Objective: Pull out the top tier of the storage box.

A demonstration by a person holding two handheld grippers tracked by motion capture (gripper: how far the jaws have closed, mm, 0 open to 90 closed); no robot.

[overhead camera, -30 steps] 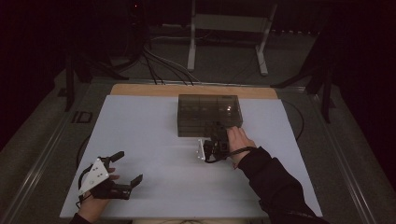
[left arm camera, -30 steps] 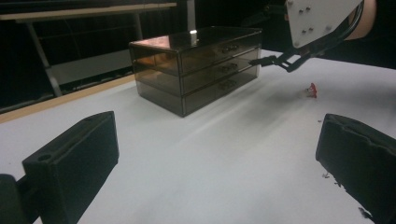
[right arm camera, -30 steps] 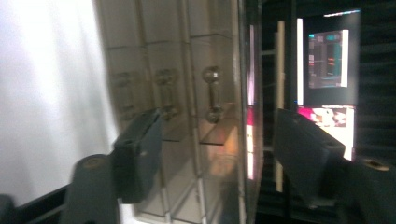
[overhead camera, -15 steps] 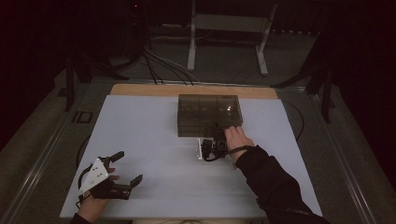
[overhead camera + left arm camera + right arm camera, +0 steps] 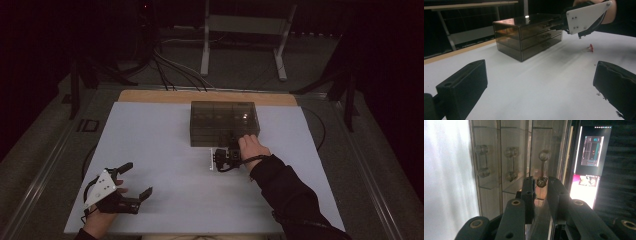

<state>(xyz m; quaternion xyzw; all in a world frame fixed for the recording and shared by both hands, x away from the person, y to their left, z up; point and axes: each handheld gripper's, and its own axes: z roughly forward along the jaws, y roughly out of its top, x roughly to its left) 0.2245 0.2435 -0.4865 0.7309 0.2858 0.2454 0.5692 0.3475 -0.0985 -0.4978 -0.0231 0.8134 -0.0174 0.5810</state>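
Note:
A smoky see-through box of three drawers [image 5: 222, 120] stands at the middle back of the white table [image 5: 165, 140]. My right gripper [image 5: 231, 145] is up against its front, at the top drawer. In the right gripper view the jaws have just been closing, and the lower knob of the top drawer's clear handle [image 5: 543, 157] sits pinched between the right gripper's [image 5: 541, 182] tips. The left gripper [image 5: 136, 180] rests near the table's front left corner, a hand on it, its jaws spread wide with nothing between them. From the left gripper [image 5: 540, 67] the box [image 5: 529, 37] lies ahead.
A small red thing [image 5: 590, 47] lies on the table below the right gripper's white plate [image 5: 586, 16]. Behind the table are a white stand's legs [image 5: 240, 45] and loose cables [image 5: 175, 70]. A lit screen [image 5: 592, 150] glows beyond the box.
The right hand has edged a little toward the box front and its jaws have drawn in around the top handle. The left gripper has stayed put.

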